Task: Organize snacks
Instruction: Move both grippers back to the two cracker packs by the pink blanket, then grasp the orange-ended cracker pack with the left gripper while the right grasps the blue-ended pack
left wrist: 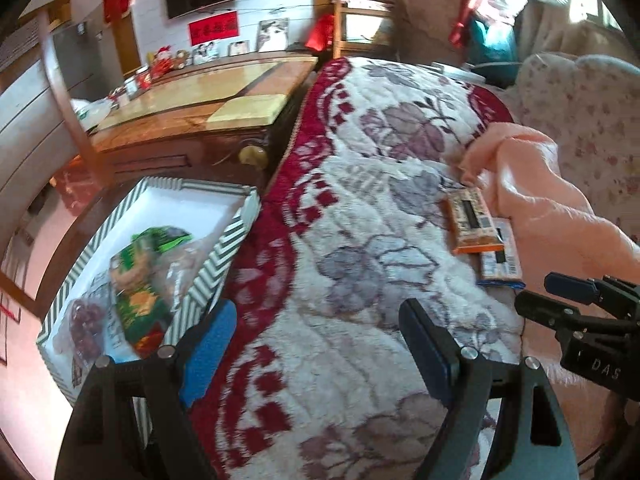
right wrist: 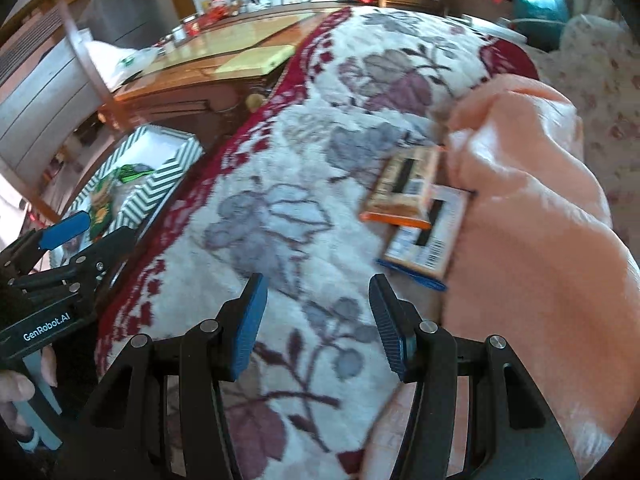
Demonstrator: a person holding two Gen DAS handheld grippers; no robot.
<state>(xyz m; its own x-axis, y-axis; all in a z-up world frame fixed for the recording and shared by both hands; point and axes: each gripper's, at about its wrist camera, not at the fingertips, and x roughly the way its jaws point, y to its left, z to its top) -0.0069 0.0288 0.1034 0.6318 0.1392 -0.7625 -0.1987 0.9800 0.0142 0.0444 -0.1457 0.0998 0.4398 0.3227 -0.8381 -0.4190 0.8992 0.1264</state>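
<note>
Nearest us, the left hand-held gripper (left wrist: 316, 340) hangs with its jaws spread wide and nothing between them, over the floral blanket (left wrist: 360, 208) on the bed. The right hand-held gripper (right wrist: 318, 322) also stands apart and empty, aimed toward the two snack packs.

Going left to right: the striped box (left wrist: 224, 248) sits at the blanket's left edge, holding a green snack bag (left wrist: 136, 280) and a clear bag of dark red pieces (left wrist: 84, 324), with bare white floor at its far end. Well apart to the right lie the orange-edged snack pack (right wrist: 404, 188) and, partly under it, the blue-edged snack pack (right wrist: 436, 232), both touching the peach blanket (right wrist: 532, 208).

We judge the risks thus: the packs overlap, so closing on the upper one may drag the lower; a fold of peach blanket could get pinched with them; and the soft bedding may let a flat pack slip from the pads.
</note>
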